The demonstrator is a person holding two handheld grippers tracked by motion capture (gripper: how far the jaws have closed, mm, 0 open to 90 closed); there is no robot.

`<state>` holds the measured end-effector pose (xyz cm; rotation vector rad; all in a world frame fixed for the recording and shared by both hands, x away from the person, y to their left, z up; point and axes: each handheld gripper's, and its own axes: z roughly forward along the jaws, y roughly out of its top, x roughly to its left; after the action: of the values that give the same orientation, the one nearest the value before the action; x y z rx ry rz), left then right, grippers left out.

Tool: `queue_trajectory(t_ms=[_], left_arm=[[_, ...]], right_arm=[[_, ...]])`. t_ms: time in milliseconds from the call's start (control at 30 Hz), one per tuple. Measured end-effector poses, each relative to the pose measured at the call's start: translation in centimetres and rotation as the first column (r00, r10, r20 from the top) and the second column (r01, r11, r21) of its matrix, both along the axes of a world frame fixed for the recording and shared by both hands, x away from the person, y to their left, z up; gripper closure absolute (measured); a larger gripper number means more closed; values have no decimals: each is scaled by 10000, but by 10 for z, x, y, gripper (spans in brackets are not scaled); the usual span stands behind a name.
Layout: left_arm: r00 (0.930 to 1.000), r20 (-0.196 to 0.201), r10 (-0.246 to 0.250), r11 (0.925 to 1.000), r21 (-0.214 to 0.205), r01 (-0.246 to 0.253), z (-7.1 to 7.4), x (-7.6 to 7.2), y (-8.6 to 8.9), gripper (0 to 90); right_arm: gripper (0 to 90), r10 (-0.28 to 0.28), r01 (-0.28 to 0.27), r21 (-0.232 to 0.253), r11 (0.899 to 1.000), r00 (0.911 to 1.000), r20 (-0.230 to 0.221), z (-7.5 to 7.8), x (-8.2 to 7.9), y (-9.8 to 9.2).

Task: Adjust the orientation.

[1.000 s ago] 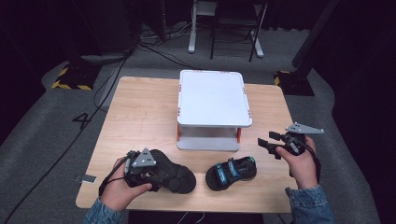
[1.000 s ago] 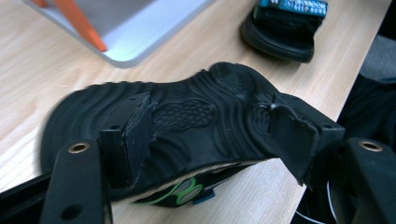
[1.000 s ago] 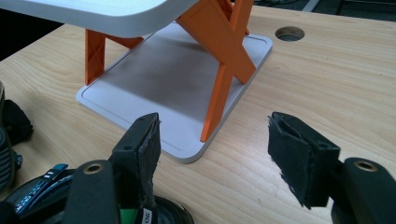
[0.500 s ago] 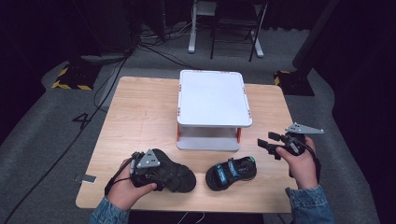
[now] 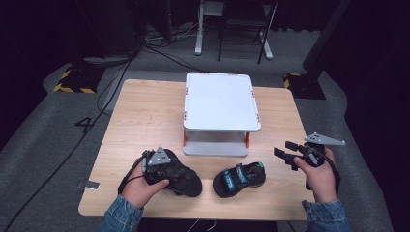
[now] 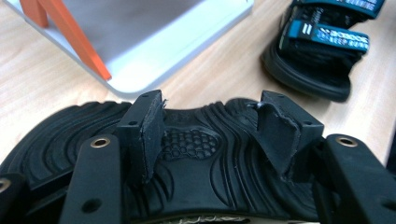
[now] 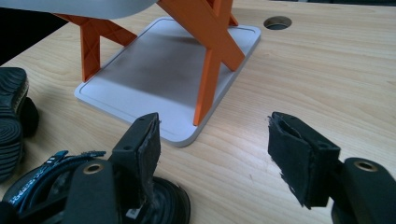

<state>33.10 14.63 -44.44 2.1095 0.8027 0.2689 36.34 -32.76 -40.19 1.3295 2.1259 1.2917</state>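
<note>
The wooden table [image 5: 145, 116] is carrying a white two-tier stand [image 5: 220, 101] on orange legs, sitting at about twelve o'clock from the person's seat. Nearer the person, two sandals are lying on the bare wood. The black sandal [image 5: 181, 176] is resting sole-up at about seven o'clock, and the blue-strapped sandal [image 5: 240, 178] is lying strap-side up at about five o'clock, just in front of the stand's lower shelf.

The left gripper [image 5: 162, 169] is sitting right over the upturned black sandal. Compared with a second ago it has sunk a little and slid along the sole, and its jaws have just been closing in. In the left gripper view the ribbed sole [image 6: 196, 149] is lying between the two pads, with the left pad [image 6: 144, 130] and the right pad [image 6: 280, 128] standing at either side of the narrow waist of the shoe. I cannot say for certain that they are pressing yet; they look as though they are at the point of contact rather than clenched. To my eye that means the pick-up of this sandal is just beginning, and the squeeze needs finishing before any lift.

The right gripper [image 5: 286, 155] is waiting at about four o'clock, off the table's right edge and apart from the blue-strapped sandal. It has not moved from where it was. Its jaws are standing released with nothing between them, as the right gripper view shows: bare wood in the gap between the pads [image 7: 142, 140].
</note>
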Motion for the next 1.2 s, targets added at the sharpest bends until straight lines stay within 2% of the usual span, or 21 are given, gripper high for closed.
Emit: queue_trajectory(t_ms=[33, 67, 100, 233, 433, 533, 633, 700, 800, 867, 933, 1100, 1200], left_arm=[[10000, -30, 24, 10000, 17, -24, 0, 2, -2, 421], [10000, 87, 22, 9997, 233, -24, -1, 5, -5, 421], [10000, 21, 77, 9998, 159, -77, -2, 6, -8, 421], [9998, 165, 101, 9989, 445, -109, -4, 15, -17, 411], [9998, 207, 39, 9984, 561, -50, -7, 26, -27, 395], [9998, 164, 71, 9990, 431, -79, -9, 30, -30, 393], [9999, 156, 6, 9999, 128, -8, -9, 35, -32, 386], [10000, 90, -21, 10000, -24, 22, -8, 34, -33, 383], [9998, 200, -7, 9997, -241, 12, -6, 33, -33, 382], [9983, 580, -21, 9987, -510, 51, 0, 29, -31, 380], [9979, 650, -44, 9983, -571, 82, 2, 27, -30, 357], [9937, 1125, 1, 9997, -259, 28, 15, 17, -19, 333], [9906, 1356, 151, 9997, -224, -122, 25, 9, -7, 330]], right_arm=[[351, -11, 11, -7, 10000, 10000, 19, 0, -1, -1], [351, -57, 57, 0, 10000, 10000, -19, 0, -3, -3], [346, -89, 89, -18, 10000, 10000, 3, -1, -6, -4], [346, -288, 288, -45, 9996, 9996, -11, -2, -13, -11], [346, -547, 546, -83, 9985, 9985, -24, -3, -23, -20], [346, -630, 629, -66, 9980, 9980, -49, -3, -26, -23], [346, -723, 722, -73, 9974, 9974, -56, -4, -31, -26], [346, -773, 772, -86, 9970, 9970, -61, -4, -33, -28], [346, -800, 799, -76, 9968, 9968, -54, -4, -34, -29], [346, -765, 764, -73, 9970, 9971, -25, -4, -32, -28], [346, -738, 737, -75, 9972, 9973, -63, -4, -32, -27], [344, -617, 617, -33, 9981, 9981, 48, -2, -27, -24], [343, -514, 514, -5, 9987, 9986, 104, 0, -24, -21]])
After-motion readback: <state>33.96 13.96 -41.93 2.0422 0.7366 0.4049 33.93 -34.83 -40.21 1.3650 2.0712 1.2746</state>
